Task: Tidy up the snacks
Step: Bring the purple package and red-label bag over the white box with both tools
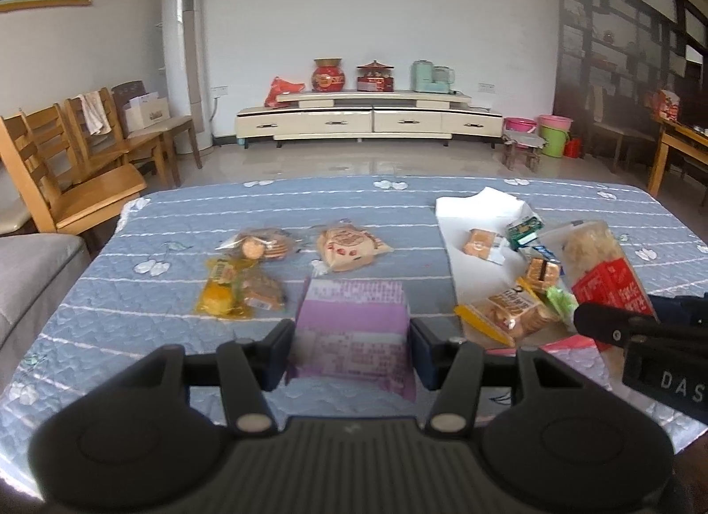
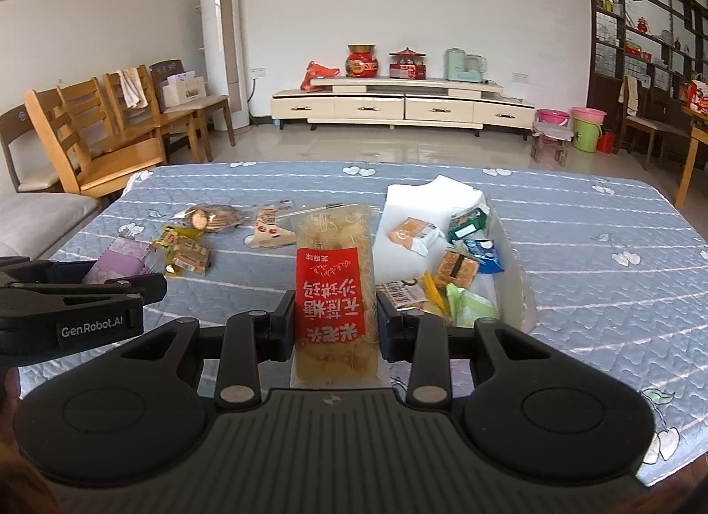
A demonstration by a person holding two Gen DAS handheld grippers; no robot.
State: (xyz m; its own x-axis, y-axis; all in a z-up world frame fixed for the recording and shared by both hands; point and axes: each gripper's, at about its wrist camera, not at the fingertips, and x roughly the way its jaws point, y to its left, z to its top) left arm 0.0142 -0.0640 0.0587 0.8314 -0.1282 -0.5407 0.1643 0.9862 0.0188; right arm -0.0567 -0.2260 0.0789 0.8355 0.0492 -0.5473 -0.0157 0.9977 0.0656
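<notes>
Left gripper fingers pinching a flat purple printed snack packet. Right gripper fingers clamped on a long clear red-labelled snack bag, left of the white cardboard box.

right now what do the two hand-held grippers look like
Both are matte black plastic. The left hand-held gripper has a ribbed body, two round side discs, silver pivot pins and flat dark pads. The right hand-held gripper is built the same. White lettering runs along the side of each; on the left one it reads GenRobot.AI. No cables or sleeves are visible.
</notes>
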